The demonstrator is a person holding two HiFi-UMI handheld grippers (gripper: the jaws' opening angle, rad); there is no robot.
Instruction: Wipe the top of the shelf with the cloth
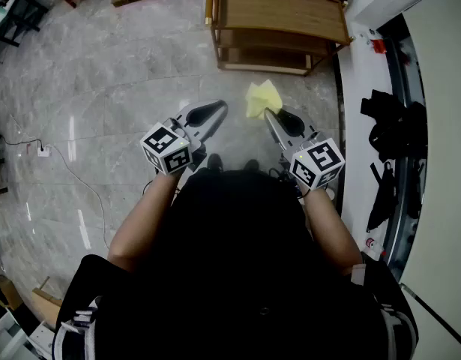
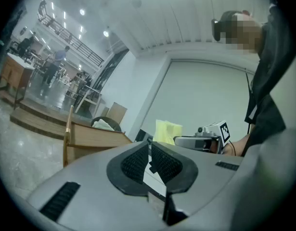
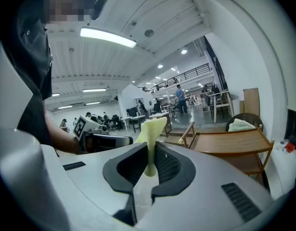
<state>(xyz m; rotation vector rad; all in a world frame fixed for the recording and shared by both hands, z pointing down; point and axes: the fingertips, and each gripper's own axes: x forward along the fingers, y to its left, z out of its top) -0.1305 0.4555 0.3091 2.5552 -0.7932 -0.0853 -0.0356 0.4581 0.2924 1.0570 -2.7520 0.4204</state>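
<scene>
The yellow cloth [image 1: 260, 97] is pinched in the right gripper [image 1: 268, 114], the left gripper [image 1: 218, 108] is closed on nothing, so the cloth's best pressed flat across the wooden shelf [image 1: 282, 10] top.

Grey marble floor [image 1: 103, 103], white ceiling [image 3: 152, 13]

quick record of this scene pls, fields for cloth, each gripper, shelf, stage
cloth: yellow cloth, held in the air short of the shelf
right gripper: jaws shut on the cloth
left gripper: jaws together, nothing between them
shelf: wooden shelf, ahead of both grippers, top untouched
stage: approach, wiping not yet begun
</scene>
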